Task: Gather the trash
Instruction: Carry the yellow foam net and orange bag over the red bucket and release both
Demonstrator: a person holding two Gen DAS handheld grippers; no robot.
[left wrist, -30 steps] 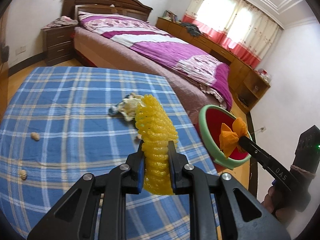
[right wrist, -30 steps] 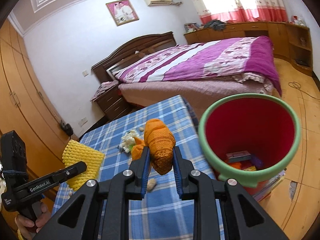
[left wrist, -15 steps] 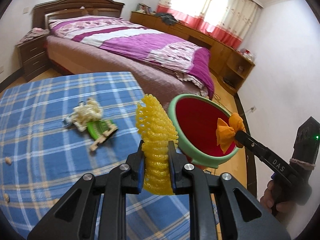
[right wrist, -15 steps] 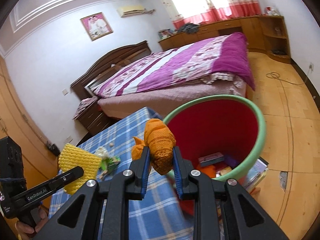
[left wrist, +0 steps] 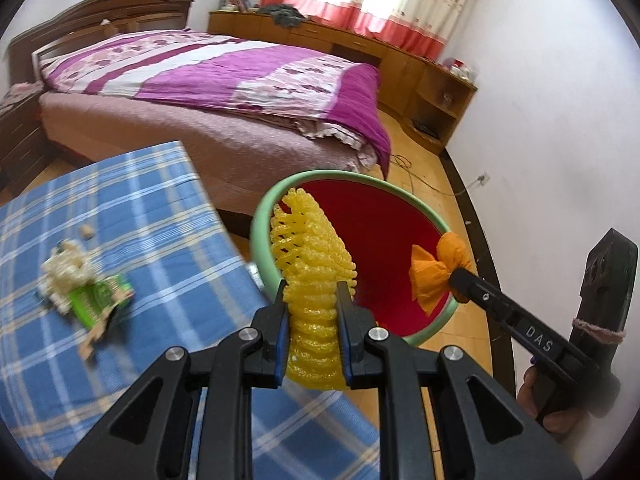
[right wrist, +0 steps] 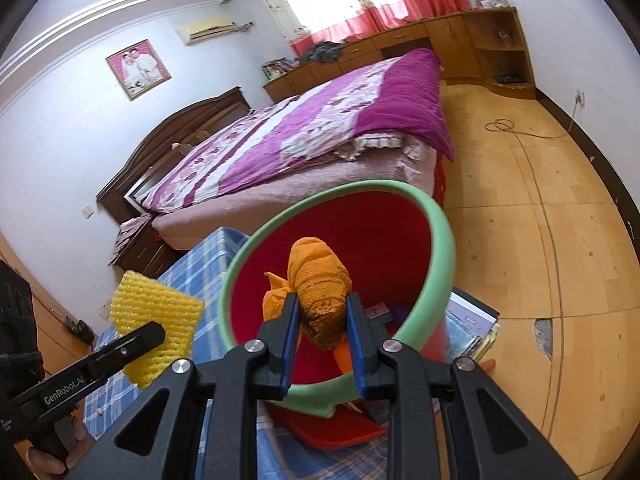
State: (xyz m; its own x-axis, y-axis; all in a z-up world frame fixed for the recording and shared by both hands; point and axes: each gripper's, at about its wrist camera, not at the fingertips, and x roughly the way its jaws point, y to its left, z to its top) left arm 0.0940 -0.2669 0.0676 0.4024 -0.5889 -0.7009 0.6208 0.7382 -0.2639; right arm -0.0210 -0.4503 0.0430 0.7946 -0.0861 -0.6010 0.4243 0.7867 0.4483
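Note:
My left gripper [left wrist: 311,300] is shut on a yellow foam net sleeve [left wrist: 312,256], held at the near rim of a red bin with a green rim [left wrist: 400,192]. My right gripper [right wrist: 322,314] is shut on a crumpled orange wrapper [right wrist: 318,276], held over the mouth of the bin [right wrist: 440,240]. The right gripper also shows in the left wrist view [left wrist: 460,274] with the orange wrapper [left wrist: 430,272]. The left gripper shows in the right wrist view [right wrist: 158,330] with the yellow sleeve [right wrist: 156,312]. Some trash lies inside the bin.
A blue checked tablecloth [left wrist: 120,208] covers the table, with a white crumpled wad [left wrist: 66,272], a green packet [left wrist: 100,298] and a small nut shell [left wrist: 86,232] on it. A bed [left wrist: 224,80] with a purple cover stands behind. Books [right wrist: 472,328] lie on the floor beside the bin.
Both grippers have swung right from over the table toward the bin. The orange wrapper is now over the bin's mouth and the yellow sleeve at its rim. Both grips are unchanged.

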